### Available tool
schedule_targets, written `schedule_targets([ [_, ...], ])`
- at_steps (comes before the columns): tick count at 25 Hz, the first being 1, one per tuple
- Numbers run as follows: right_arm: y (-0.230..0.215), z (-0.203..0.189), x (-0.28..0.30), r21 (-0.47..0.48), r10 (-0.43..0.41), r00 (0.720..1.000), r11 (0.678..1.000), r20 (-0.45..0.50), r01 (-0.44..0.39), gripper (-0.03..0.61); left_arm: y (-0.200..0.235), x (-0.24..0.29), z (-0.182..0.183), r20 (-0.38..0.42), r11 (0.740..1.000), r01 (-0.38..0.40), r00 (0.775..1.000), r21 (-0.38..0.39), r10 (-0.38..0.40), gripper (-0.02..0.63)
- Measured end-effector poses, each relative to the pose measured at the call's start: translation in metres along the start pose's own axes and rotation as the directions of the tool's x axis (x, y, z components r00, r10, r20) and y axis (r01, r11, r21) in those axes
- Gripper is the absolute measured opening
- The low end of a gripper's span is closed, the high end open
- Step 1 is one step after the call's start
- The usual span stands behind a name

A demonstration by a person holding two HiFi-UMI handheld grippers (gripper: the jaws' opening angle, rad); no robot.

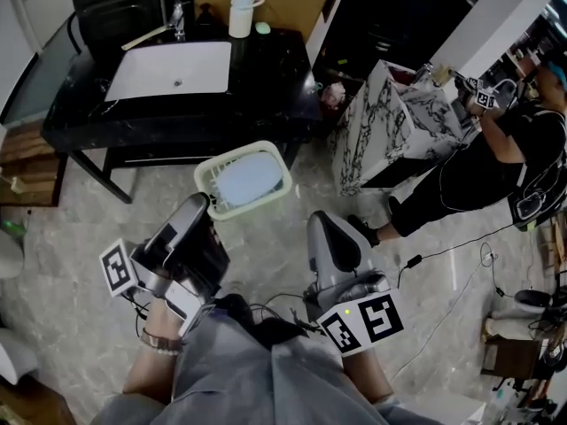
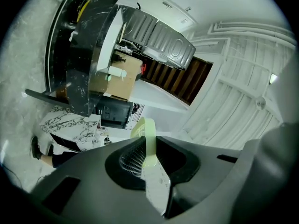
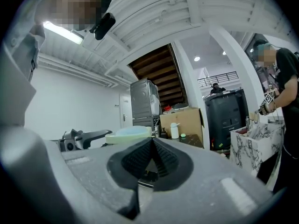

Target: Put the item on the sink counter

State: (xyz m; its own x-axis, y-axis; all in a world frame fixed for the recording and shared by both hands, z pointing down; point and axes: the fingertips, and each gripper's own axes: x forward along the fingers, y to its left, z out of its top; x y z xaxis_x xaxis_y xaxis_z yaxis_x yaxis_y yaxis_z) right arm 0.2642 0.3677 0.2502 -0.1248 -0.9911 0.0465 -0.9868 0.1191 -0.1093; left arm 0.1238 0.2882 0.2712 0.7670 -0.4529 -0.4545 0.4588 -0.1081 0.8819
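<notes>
A pale green plastic basket [image 1: 209, 173] with a light blue dish [image 1: 248, 179] in it hangs above the floor in front of the black sink counter [image 1: 275, 82]. My left gripper [image 1: 204, 204] is shut on the basket's near rim. In the left gripper view that green rim [image 2: 149, 134] stands pinched between the jaws of the left gripper [image 2: 147, 164]. My right gripper [image 1: 321, 221] is to the right of the basket, shut with nothing in it. In the right gripper view the jaws of the right gripper [image 3: 152, 146] meet, and the basket [image 3: 128, 134] shows beyond them.
The counter holds a white sink basin [image 1: 173, 69], a faucet [image 1: 177, 16], a white cup [image 1: 240, 14] and a small green item [image 1: 263, 28]. A marble-patterned stand [image 1: 390, 122] is to the right, with a person [image 1: 496, 162] beside it. A cable [image 1: 443, 255] lies on the floor.
</notes>
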Motion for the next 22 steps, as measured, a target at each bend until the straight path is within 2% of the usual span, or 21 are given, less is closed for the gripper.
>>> schedule_targets([
  [9, 0.008, -0.002, 0.048, -0.011, -0.036, 0.999, 0.999, 0.013, 0.036, -0.003, 0.009, 0.014, 0.049, -0.039, 1.0, 0.009, 0.999, -0.026, -0.01, 0.072],
  [22, 0.023, 0.004, 0.064, -0.031, -0.041, 0.999, 0.999, 0.013, 0.041, -0.003, 0.001, 0.008, 0.074, -0.036, 0.999, 0.026, 0.999, -0.027, -0.027, 0.072],
])
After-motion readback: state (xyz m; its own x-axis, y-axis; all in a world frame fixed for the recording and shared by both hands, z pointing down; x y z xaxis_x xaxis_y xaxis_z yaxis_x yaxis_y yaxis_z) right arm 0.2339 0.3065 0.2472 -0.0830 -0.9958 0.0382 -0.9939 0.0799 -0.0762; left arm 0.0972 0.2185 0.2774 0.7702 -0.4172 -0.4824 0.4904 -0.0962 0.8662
